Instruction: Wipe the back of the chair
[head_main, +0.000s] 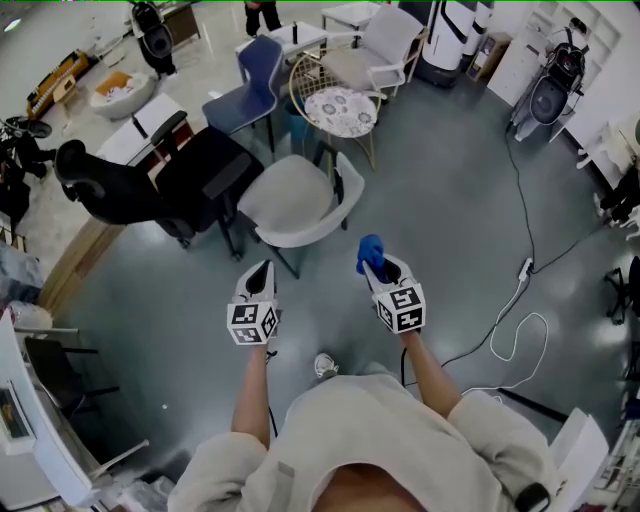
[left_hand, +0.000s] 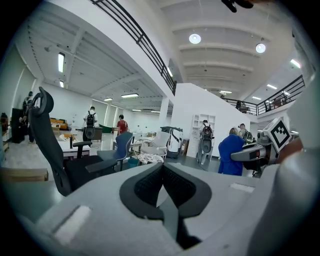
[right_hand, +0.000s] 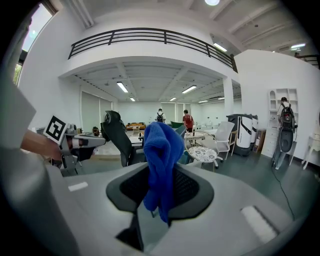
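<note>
A white shell chair (head_main: 287, 197) stands on the grey floor ahead of me, its curved back (head_main: 348, 192) on the side nearer my right hand. My right gripper (head_main: 373, 264) is shut on a blue cloth (head_main: 370, 248), which bunches up above the jaws and hangs between them in the right gripper view (right_hand: 161, 159). It is held in the air just short of the chair back. To its left my left gripper (head_main: 262, 269) is shut with nothing in it; its pads (left_hand: 150, 182) meet in the left gripper view.
A black office chair (head_main: 150, 187) stands left of the white one. Behind them are a blue chair (head_main: 251, 88) and a round patterned table (head_main: 341, 110). A white cable with a power strip (head_main: 523, 270) runs over the floor at right. People stand far back.
</note>
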